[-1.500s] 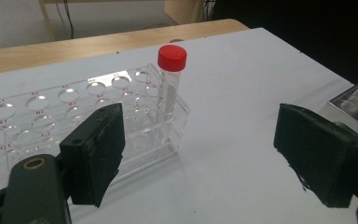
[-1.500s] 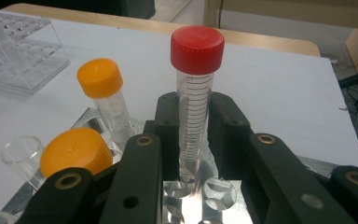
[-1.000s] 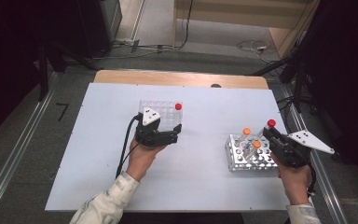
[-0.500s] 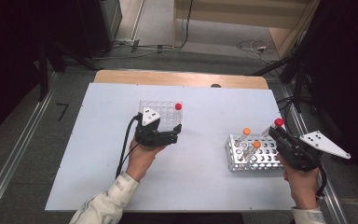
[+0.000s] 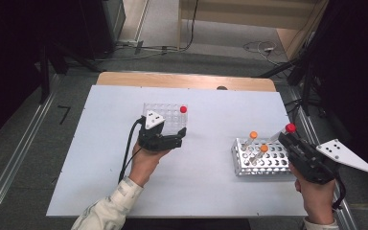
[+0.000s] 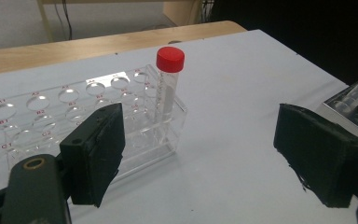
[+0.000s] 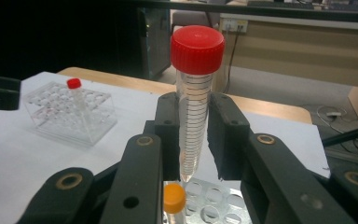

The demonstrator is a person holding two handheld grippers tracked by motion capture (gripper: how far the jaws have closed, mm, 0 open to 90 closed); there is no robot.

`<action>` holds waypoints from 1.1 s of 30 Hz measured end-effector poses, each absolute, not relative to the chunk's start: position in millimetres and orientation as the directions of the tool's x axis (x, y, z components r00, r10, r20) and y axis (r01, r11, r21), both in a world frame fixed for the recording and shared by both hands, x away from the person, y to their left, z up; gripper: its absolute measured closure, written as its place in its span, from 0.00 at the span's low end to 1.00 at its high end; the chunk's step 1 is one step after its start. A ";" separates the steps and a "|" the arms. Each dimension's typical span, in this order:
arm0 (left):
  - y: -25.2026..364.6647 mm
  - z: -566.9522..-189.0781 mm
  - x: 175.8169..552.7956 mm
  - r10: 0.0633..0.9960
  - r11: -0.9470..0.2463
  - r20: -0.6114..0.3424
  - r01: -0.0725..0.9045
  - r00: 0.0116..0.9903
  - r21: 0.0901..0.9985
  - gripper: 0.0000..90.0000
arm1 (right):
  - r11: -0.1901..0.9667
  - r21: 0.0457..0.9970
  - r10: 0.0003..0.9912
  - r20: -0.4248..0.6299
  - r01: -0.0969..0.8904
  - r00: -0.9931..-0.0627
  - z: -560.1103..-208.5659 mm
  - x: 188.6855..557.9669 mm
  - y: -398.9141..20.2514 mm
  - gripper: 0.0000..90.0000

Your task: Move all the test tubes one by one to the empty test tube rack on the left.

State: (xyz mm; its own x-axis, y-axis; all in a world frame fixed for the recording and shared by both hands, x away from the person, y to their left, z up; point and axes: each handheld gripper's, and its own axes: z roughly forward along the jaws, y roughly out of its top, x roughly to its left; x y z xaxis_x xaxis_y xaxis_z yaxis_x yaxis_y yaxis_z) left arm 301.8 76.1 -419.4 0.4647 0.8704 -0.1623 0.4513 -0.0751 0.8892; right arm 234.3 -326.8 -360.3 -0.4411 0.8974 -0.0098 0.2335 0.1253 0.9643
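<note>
Red-capped and clear, the tube (image 7: 193,107) is clamped between the closed jaws of the right gripper (image 7: 196,140), its pointed tip just above the metal rack (image 5: 261,160), where two orange-capped tubes (image 5: 258,152) lean. The likely destination is the clear acrylic rack (image 5: 165,117), which already holds another red-capped tube (image 5: 182,111). The left gripper (image 5: 172,140) rests beside that rack, jaws wide apart and empty. The held tube should travel upright, clear of the orange caps, before lowering squarely into an empty hole.

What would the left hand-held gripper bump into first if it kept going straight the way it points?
Probably the clear rack: the left hand-held gripper has one open jaw right at its near corner, with the red-capped tube standing just behind. Depth is hard to judge.
</note>
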 end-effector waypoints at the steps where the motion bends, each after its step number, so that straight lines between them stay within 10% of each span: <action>1: 76.1 -419.3 301.7 0.870 -0.077 -0.161 0.450 0.466 0.890 0.19 | 0.124 0.965 0.895 -0.009 0.230 -0.447 -358.8 232.7 -325.7 0.80; 33: 79.5 -415.6 298.3 0.867 -0.060 -0.174 0.444 0.468 0.894 0.19 | 0.251 0.922 0.768 -0.006 0.294 -0.640 -394.9 242.9 -235.8 0.80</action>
